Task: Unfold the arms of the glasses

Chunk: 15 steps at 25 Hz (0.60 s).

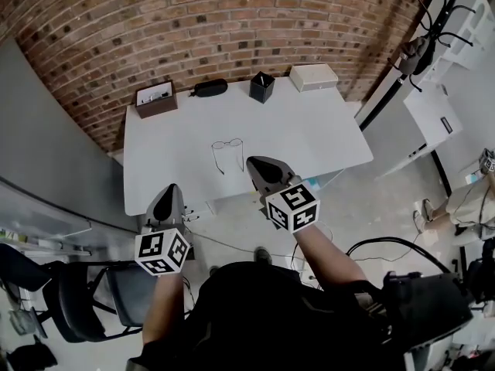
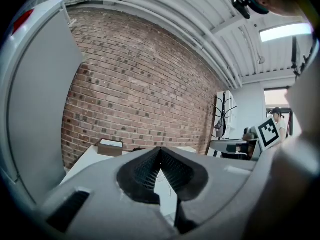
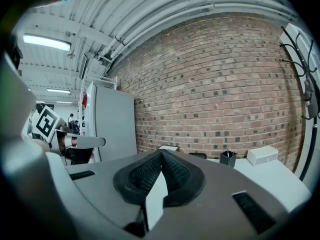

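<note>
Head view: glasses lie mid table, open tabletop all round; left gripper and right gripper closed, empty, at near edge.

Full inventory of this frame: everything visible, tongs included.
table: one, white, centre
glasses: one pair, dark thin frame, table middle
open box: one, brown, table's back left
case: one, black, right of open box
cup: one, black, back edge
closed box: one, white, back right corner
coat rack: one, black, far right
chair: one, black, lower left floor
left tongs: one, grey, shut, empty, at table's front-left edge
right tongs: one, grey, shut, empty, near glasses
</note>
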Motion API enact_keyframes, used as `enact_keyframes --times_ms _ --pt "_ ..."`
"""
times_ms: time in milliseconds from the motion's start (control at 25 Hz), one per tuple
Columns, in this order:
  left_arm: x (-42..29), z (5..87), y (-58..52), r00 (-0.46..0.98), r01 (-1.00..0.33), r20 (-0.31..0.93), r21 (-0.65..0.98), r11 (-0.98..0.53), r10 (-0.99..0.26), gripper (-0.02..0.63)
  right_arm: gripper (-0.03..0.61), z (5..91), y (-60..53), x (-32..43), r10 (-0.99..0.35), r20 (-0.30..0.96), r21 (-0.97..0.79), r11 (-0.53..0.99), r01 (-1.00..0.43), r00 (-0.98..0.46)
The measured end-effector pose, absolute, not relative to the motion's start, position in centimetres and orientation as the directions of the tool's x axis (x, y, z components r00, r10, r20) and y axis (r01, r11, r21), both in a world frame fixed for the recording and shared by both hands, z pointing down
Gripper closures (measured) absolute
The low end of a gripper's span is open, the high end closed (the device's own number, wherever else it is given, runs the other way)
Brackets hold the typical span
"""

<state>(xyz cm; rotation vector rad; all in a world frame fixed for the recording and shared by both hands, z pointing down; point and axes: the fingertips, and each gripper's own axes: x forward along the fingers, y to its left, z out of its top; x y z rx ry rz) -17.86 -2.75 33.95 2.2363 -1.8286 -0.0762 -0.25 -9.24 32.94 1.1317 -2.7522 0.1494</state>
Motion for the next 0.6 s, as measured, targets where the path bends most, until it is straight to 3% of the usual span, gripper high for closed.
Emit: enact_keyframes --times_ms 600 --pt "-18.77 33.36 -3.1 0.185 -0.966 0.106 0.203 -0.161 -0.977 0.604 0.57 32.4 -9.52 -0.05 -0.701 0.175 -0.003 0.702 -0.712 -0.692"
